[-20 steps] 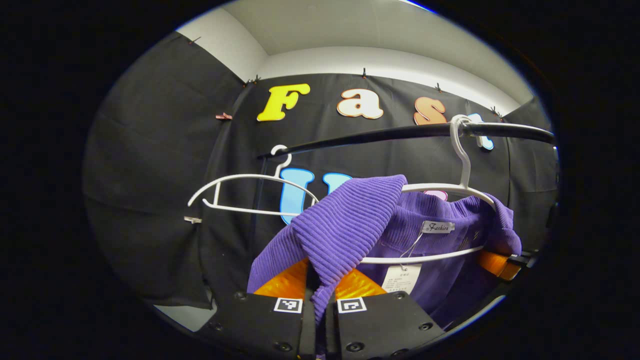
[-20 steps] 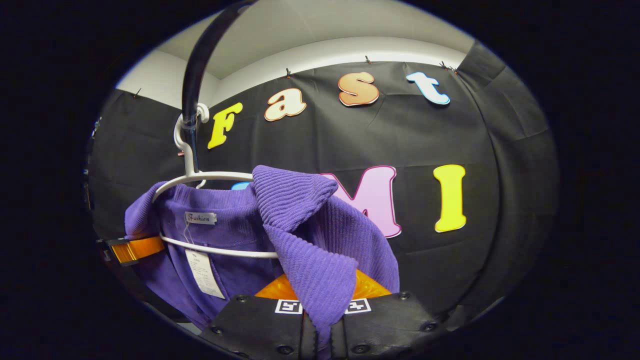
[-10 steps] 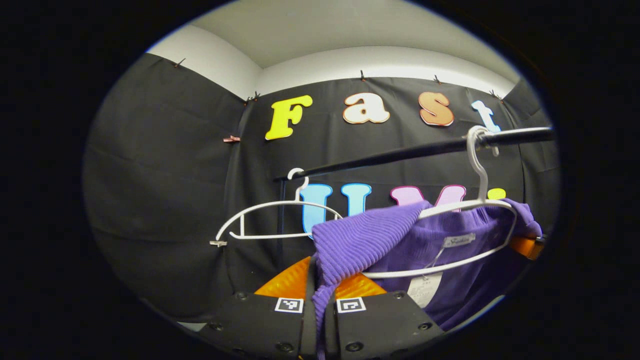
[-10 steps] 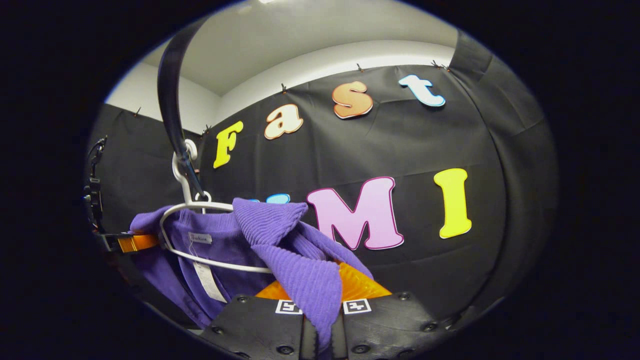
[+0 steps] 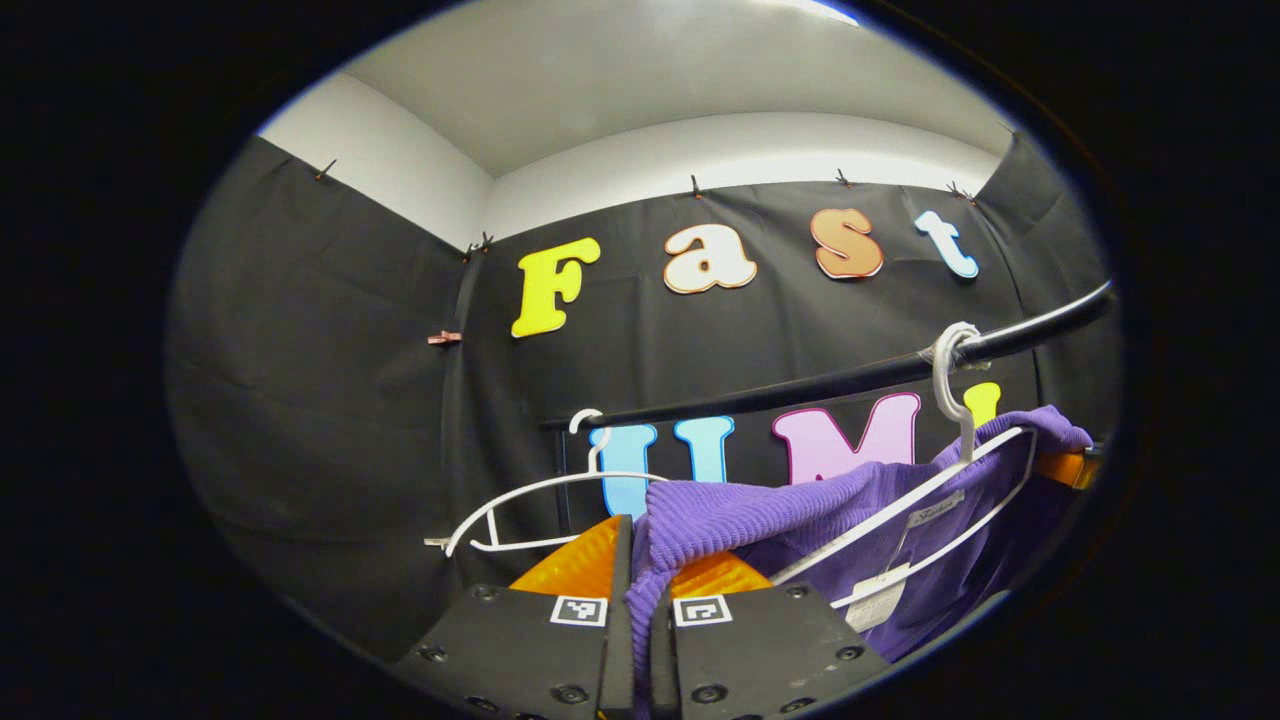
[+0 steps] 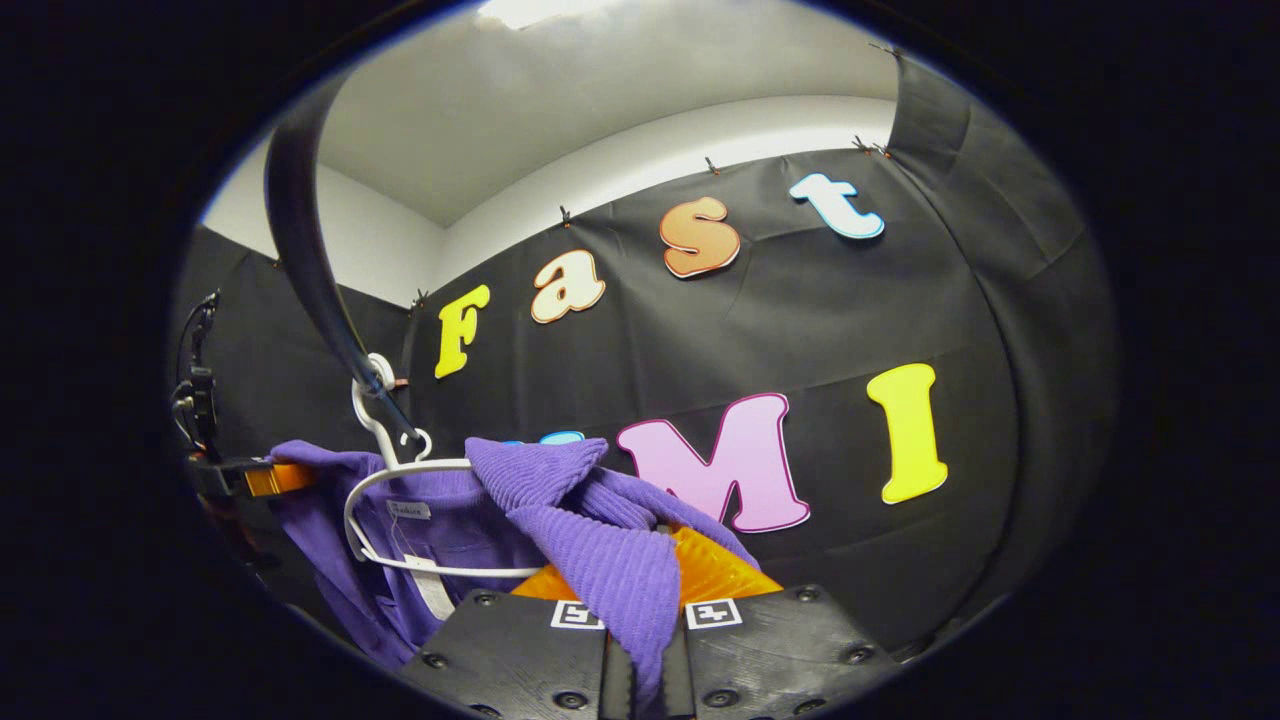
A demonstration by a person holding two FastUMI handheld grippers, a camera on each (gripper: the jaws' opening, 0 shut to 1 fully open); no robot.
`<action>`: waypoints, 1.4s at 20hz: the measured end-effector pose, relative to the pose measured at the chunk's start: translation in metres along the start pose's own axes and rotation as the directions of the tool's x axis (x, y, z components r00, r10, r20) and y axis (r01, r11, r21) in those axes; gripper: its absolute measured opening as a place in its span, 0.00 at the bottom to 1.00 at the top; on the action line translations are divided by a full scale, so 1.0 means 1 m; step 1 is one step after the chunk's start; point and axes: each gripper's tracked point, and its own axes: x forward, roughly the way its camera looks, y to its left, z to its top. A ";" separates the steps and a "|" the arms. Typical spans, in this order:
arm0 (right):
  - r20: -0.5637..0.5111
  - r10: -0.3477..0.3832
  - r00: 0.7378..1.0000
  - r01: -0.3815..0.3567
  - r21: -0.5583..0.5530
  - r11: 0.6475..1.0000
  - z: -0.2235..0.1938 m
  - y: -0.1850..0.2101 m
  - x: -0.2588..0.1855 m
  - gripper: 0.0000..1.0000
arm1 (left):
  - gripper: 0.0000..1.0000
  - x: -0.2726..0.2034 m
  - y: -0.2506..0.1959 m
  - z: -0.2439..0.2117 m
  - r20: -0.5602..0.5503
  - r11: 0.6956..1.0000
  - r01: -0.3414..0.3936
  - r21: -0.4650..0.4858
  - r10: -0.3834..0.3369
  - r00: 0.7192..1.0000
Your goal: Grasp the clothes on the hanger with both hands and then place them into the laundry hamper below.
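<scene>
Both grasps done: left gripper (image 5: 637, 600) & right gripper (image 6: 645, 625) jaws clamped on purple sweater (image 5: 760, 505). White hanger (image 5: 930, 485), 3 o'clock, partly inside; hamper drop left.

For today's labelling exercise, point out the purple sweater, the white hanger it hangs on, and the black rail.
purple sweater (image 5: 740, 512): left gripper view, ribbed shoulder fabric.
white hanger (image 6: 372, 410): right gripper view, hook.
black rail (image 5: 800, 385): left gripper view, middle of bar.
</scene>
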 end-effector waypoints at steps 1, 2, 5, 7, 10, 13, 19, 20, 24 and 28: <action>-0.009 0.013 1.000 -0.012 0.051 0.999 -0.002 0.000 0.001 0.18 | 0.10 0.005 0.002 -0.009 -0.015 1.000 0.008 -0.004 -0.008 1.000; -0.012 0.023 1.000 -0.022 0.088 0.996 0.000 0.000 0.002 0.18 | 0.10 0.013 0.004 -0.016 -0.035 1.000 0.017 -0.012 -0.018 0.999; -0.042 0.055 0.998 -0.053 0.066 0.996 -0.007 0.009 0.012 0.19 | 0.10 0.040 0.017 -0.040 -0.081 0.999 0.041 0.016 -0.039 0.996; -0.043 0.107 0.993 -0.103 0.079 0.992 -0.008 0.029 0.014 0.19 | 0.10 0.052 0.023 -0.063 -0.114 0.998 0.047 0.038 -0.043 0.993; -0.008 0.122 0.992 -0.121 0.094 0.988 0.006 0.035 0.016 0.18 | 0.10 0.052 0.014 -0.096 -0.121 0.990 0.084 -0.114 -0.097 0.988; 0.009 0.110 0.994 -0.110 0.095 0.989 0.013 0.027 0.021 0.19 | 0.10 0.039 0.004 -0.103 -0.086 0.972 0.089 -0.218 -0.110 0.990; 0.015 0.108 0.994 -0.109 0.142 0.984 0.017 0.029 0.030 0.18 | 0.10 0.015 -0.015 -0.164 -0.213 0.925 0.101 -0.366 -0.189 0.958; -0.002 0.121 0.993 -0.120 0.120 0.986 0.011 0.034 0.031 0.19 | 0.10 0.006 -0.015 -0.180 -0.261 0.917 0.074 -0.393 -0.188 0.947; 0.014 0.102 0.995 -0.103 0.065 0.993 0.016 0.034 0.035 0.19 | 0.10 -0.031 -0.050 -0.218 -0.359 0.923 0.064 -0.379 -0.210 0.910; -0.001 -0.043 0.999 0.043 0.044 0.998 0.007 -0.022 0.031 0.19 | 0.10 -0.055 -0.128 -0.200 -0.345 0.893 0.213 -0.396 -0.360 0.867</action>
